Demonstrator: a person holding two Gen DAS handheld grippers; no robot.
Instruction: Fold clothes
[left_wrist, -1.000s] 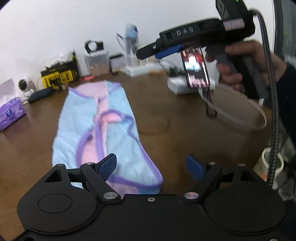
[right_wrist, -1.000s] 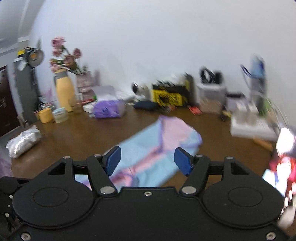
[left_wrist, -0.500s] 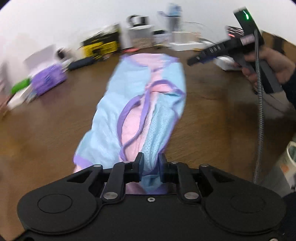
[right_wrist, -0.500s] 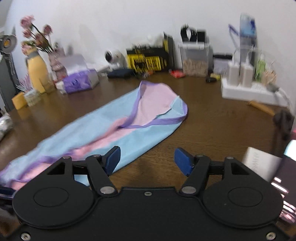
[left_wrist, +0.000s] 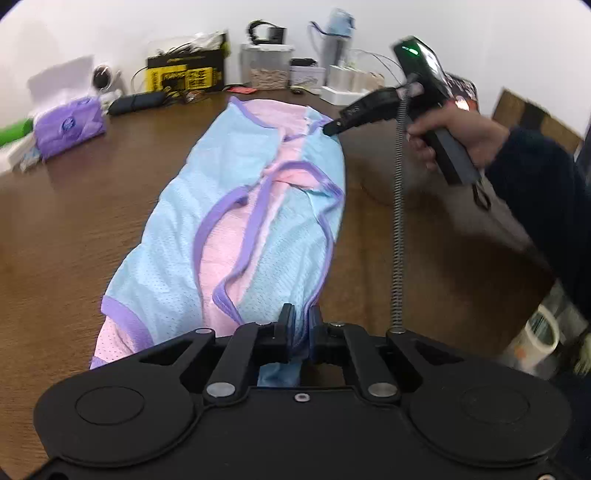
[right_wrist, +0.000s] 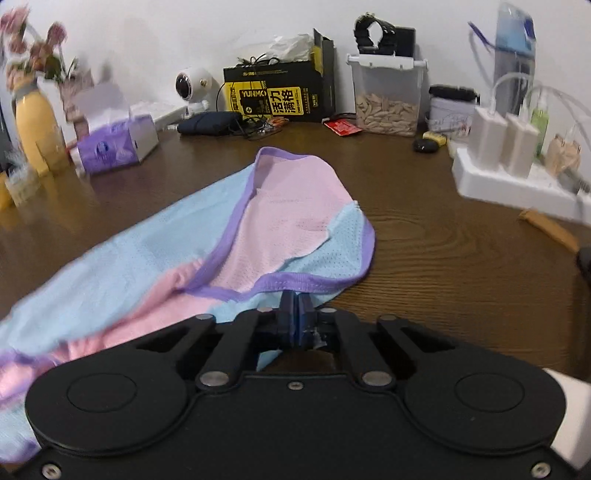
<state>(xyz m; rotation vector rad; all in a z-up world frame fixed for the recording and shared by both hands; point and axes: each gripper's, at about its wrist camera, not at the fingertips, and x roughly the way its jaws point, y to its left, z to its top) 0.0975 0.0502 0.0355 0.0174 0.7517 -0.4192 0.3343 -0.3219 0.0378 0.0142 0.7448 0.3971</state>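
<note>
Both jaws just closed — two hand-held grippers (left_wrist: 301, 317) (right_wrist: 295, 302) pinching one garment (left_wrist: 236, 206)

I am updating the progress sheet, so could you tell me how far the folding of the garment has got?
Done: the garment lies lengthwise on the table, sides folded inward. In hand: the left gripper and right gripper are each shut on its right-hand edge, at opposite ends. Left: the remaining folds.

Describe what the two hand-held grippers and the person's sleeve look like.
Both are matte black. The left hand-held gripper has blue finger pads and a coiled grey cable. The right hand-held gripper has a pistol-style handle and a green light on top. The sleeve is dark navy.
</note>
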